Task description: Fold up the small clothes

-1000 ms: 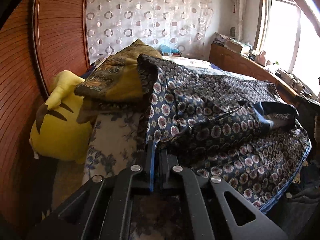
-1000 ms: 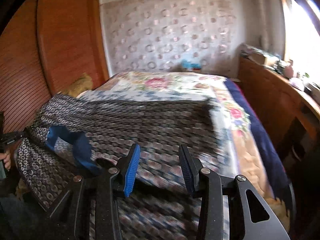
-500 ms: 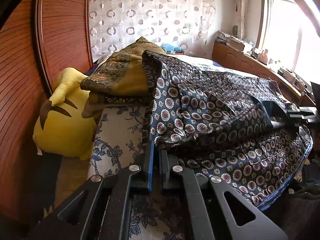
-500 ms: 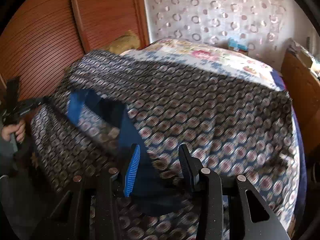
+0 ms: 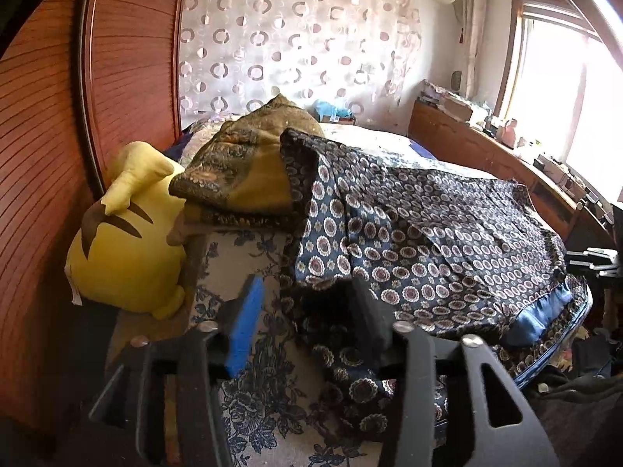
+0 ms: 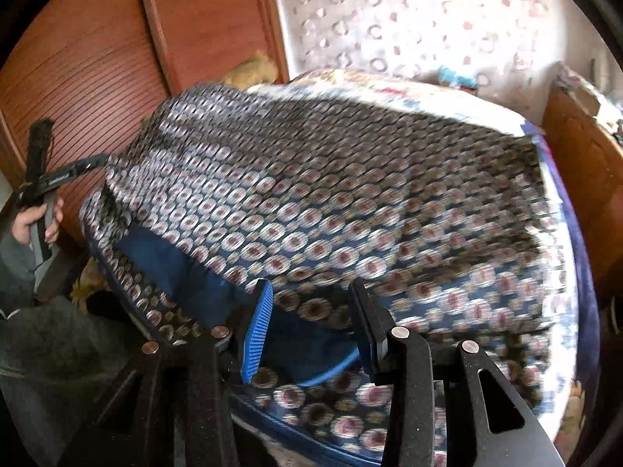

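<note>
Left wrist view: our left gripper (image 5: pixel 307 319) has just been opening, its jaws now released, a fold of the patterned garment (image 5: pixel 428 233) lying loose between them at the near edge of the bed (image 5: pixel 249 401). Yellow plush toy (image 5: pixel 120 249) sits by the headboard side.

Right wrist view: our right gripper (image 6: pixel 311 330) stands parted above the garment's blue lining (image 6: pixel 183 268), gripping nothing. Picture blurred.

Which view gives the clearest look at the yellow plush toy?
The left wrist view: the yellow plush toy is sharp and whole, lying against the wooden headboard beside the patterned garment. In the right wrist view it is not visible; that view is blurred and filled by the garment.
</note>
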Demonstrator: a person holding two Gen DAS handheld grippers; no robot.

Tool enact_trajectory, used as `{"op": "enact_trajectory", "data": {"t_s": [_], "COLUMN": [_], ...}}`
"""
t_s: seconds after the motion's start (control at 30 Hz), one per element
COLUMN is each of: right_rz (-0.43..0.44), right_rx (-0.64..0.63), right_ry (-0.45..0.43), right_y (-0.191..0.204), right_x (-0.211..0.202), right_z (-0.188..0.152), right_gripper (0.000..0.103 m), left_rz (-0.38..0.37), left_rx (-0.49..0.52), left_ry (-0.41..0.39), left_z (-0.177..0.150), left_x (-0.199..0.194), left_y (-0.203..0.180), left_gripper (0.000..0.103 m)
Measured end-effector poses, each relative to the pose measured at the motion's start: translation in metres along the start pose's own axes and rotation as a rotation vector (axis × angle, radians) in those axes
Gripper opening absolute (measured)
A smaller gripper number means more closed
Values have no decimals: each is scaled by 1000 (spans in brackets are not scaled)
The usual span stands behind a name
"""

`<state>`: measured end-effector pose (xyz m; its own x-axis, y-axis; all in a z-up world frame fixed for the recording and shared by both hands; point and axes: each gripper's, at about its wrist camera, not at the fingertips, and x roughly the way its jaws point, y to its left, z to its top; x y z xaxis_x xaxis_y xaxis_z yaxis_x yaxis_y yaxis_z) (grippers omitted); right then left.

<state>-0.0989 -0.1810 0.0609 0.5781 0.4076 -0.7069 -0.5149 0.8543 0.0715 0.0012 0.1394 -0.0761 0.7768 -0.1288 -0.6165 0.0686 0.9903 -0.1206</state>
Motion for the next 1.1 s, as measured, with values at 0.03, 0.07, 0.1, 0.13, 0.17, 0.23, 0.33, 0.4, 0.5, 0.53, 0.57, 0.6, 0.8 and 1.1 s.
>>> {"op": "enact_trajectory", "data": {"t_s": [0.03,0.07,0.1,0.13,0.17,0.23,0.33,0.4,0.5,0.53,0.57,0.6,0.8,1.1], "right_rz": [-20,-34,-54,-76,-101,-160,-221,-261,-301,-303,-303,-306,-334,-286], "right_rx": [9,14,19,24,29,39,75,113,158,175,191,207,288,210], "right_ry": [-15,-25,-38,-47,-54,-67,-76,-73,-61,-56,-50,-44,19,-35], "right_y": [-6,-10,-15,-20,-22,-33,-53,-69,-90,-97,-102,-109,-135,-126], "right_x": [-5,-10,-15,-20,-22,-28,-31,-31,-30,-28,-25,-22,3,-3], "right_z": [2,3,3,3,2,1,-1,-4,-10,-12,-13,-15,-24,-24], "right_gripper": [41,41,41,41,41,42,41,41,41,41,41,41,41,2], "left_rz": [1,1,5,7,13,19,35,37,41,44,45,46,42,33], "left_rx": [2,2,0,0,2,13,26,24,16,15,13,12,5,8], "left_ry": [-6,-11,-19,-24,-34,-42,-29,-20,3,13,19,24,60,81], "left_z": [1,2,3,3,4,6,6,5,2,0,-1,-2,-6,-7], "left_x": [-2,-3,-4,-6,-8,-8,-4,1,10,14,16,18,32,40], "left_y": [-1,-1,-2,-3,-5,-9,-13,-14,-14,-14,-14,-14,-15,-17], "left_gripper": [54,57,58,58,59,59,59,59,59,59,59,59,55,14]}}
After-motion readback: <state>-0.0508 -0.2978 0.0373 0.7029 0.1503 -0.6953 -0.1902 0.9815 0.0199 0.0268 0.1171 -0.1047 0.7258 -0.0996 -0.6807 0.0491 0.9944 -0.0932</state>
